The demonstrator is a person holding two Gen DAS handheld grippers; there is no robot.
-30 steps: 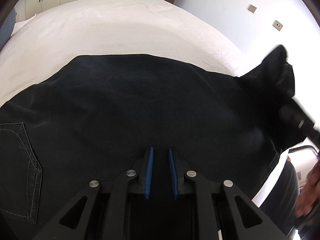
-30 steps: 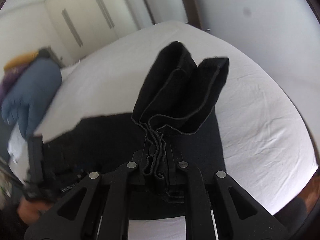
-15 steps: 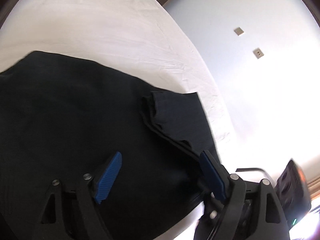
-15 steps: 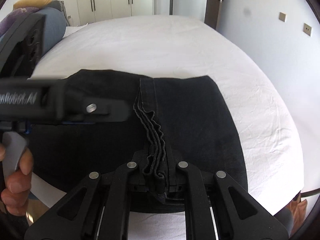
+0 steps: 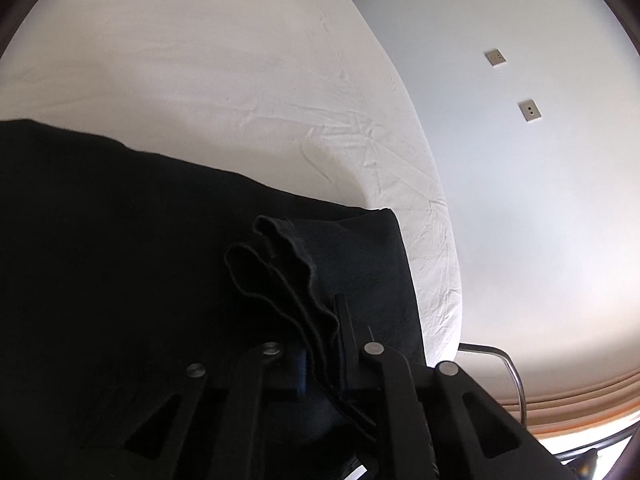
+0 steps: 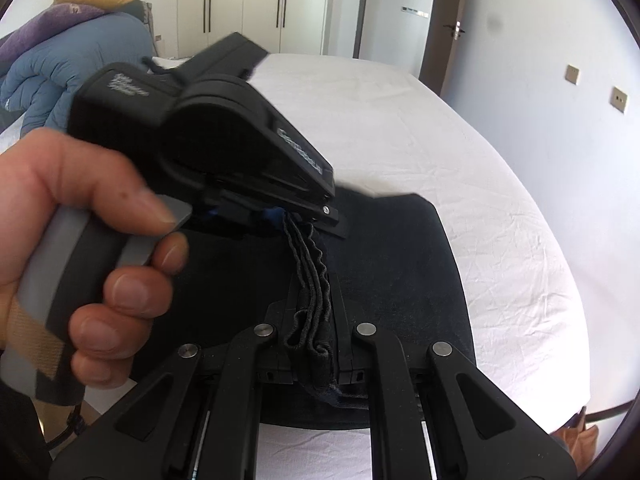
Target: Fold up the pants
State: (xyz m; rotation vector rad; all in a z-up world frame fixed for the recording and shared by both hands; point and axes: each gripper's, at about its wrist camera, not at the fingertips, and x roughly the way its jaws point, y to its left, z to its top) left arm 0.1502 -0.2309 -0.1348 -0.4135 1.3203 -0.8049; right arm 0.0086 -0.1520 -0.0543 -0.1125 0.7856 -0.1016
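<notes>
Pants [image 6: 400,264] lie doubled at bed's [image 6: 500,208] near edge; left claw [image 5: 320,364] and right claw [image 6: 310,336] both pinch stacked hems. Keep layers aligned, tension even.

You have one pair of black pants [image 6: 400,264] in front of you, lying on one bed [image 6: 460,152] with a white sheet. You hold two grippers: one left gripper [image 5: 322,356] and one right gripper [image 6: 312,340]. One hand [image 6: 76,232] of yours shows. On the wall you can count two switch plates [image 5: 530,111]. Behind the bed there is one wardrobe [image 6: 248,4], one door [image 6: 444,20] and one heap of bedding [image 6: 60,56].
</notes>
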